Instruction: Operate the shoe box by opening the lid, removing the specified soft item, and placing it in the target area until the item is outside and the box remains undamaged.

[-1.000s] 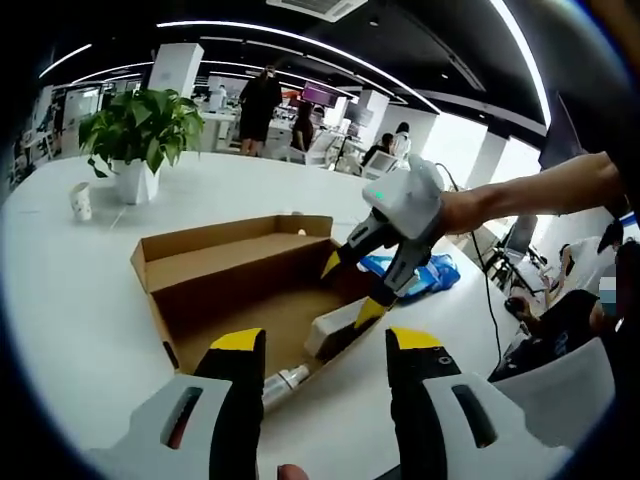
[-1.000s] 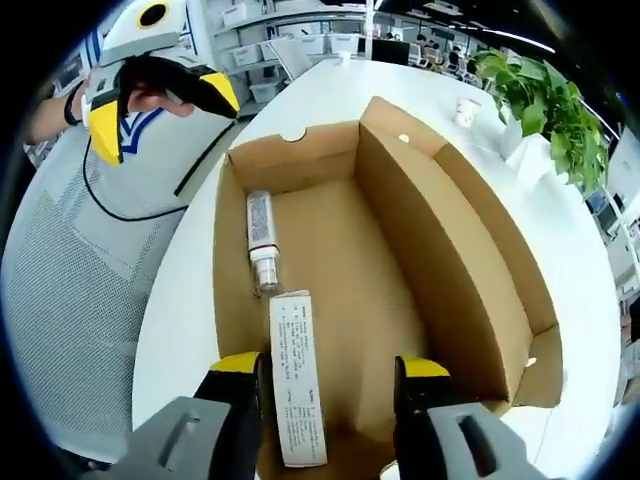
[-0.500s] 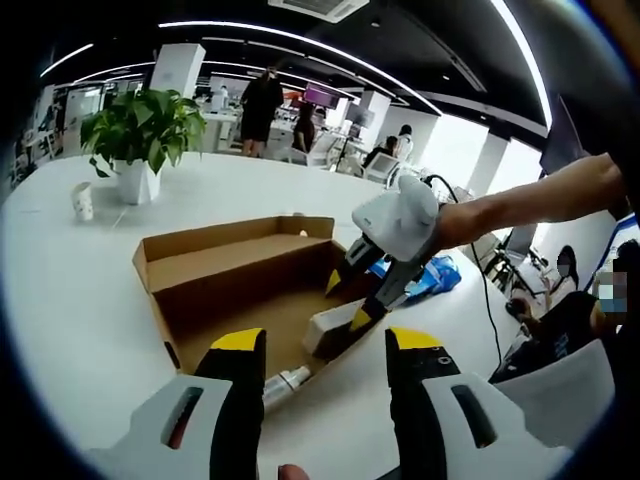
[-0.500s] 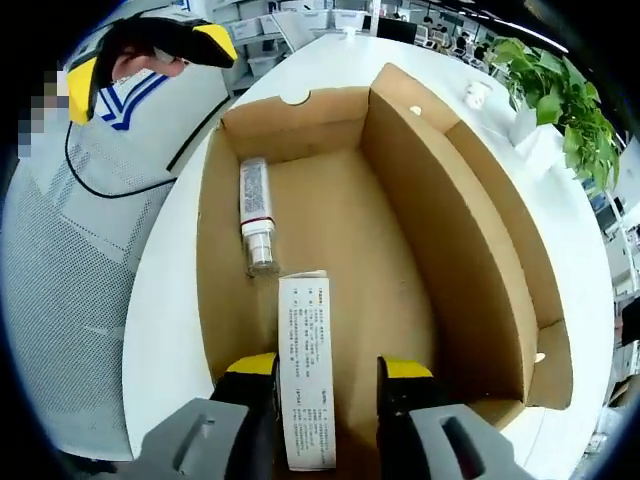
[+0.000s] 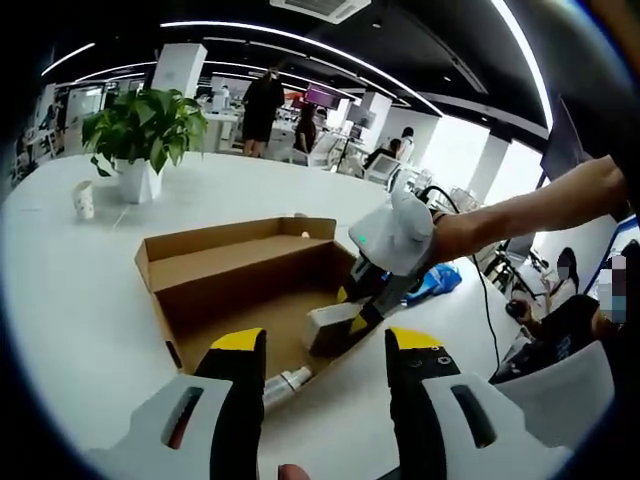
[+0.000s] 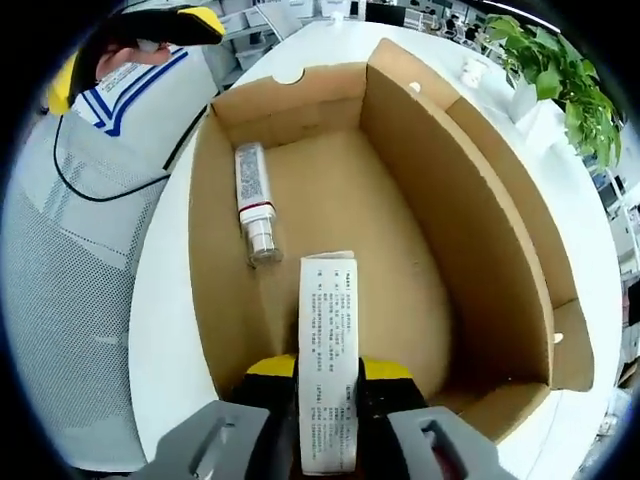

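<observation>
Shoe box (image 6: 470,230) open, small white carton (image 6: 328,350) pinched at one end by right gripper (image 6: 328,375), seemingly light, crushable; left gripper (image 5: 325,345) spread wide, empty.

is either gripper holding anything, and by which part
The right gripper clamps the white carton by its near end, inside the box. The left gripper is open, holding nothing.

Open-plan office, white desks (image 5: 60,300), potted plant (image 5: 140,135), ceiling strip lights (image 5: 300,45), seated workers (image 5: 385,150)
</observation>
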`<state>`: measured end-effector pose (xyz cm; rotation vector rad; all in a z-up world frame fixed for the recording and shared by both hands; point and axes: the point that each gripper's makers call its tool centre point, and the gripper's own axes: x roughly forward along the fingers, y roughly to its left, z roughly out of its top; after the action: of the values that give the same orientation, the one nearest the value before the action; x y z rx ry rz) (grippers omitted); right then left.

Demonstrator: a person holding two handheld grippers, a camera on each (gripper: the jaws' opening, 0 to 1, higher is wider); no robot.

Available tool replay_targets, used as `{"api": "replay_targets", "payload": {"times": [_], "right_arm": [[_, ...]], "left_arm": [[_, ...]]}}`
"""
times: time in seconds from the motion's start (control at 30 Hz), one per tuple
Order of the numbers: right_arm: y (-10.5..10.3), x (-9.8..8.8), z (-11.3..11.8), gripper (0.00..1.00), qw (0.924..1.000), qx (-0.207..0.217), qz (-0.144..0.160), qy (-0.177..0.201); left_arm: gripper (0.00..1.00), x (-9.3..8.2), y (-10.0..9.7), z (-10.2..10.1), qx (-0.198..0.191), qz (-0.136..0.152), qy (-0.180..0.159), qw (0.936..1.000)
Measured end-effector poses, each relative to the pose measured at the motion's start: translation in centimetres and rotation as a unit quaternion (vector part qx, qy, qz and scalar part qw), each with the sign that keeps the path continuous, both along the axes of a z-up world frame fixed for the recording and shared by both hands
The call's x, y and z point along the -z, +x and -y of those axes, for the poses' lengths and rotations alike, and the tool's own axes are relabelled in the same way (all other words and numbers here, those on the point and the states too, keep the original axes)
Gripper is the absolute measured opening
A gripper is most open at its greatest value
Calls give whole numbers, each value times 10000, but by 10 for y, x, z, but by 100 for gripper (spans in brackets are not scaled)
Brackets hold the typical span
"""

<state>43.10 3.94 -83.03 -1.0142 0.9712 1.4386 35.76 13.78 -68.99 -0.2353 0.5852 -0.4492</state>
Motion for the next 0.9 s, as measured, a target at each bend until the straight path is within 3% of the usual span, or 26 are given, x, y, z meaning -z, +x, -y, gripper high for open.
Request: {"api": "replay_targets", "payload": {"times": [0.23,0.53,0.9], "right_arm": [[8,-8,-3,17,9993,319,-68,208],[4,-30,-7,17,9987,321,22,405],[22,-55,-11,17,9971,355,188,643]], "left_arm": [[49,2,0,0,15,-20,12,10000],[49,6,0,-1,29,-70,39,10000],[49,11,0,0,86,-105,67,9999]]}}
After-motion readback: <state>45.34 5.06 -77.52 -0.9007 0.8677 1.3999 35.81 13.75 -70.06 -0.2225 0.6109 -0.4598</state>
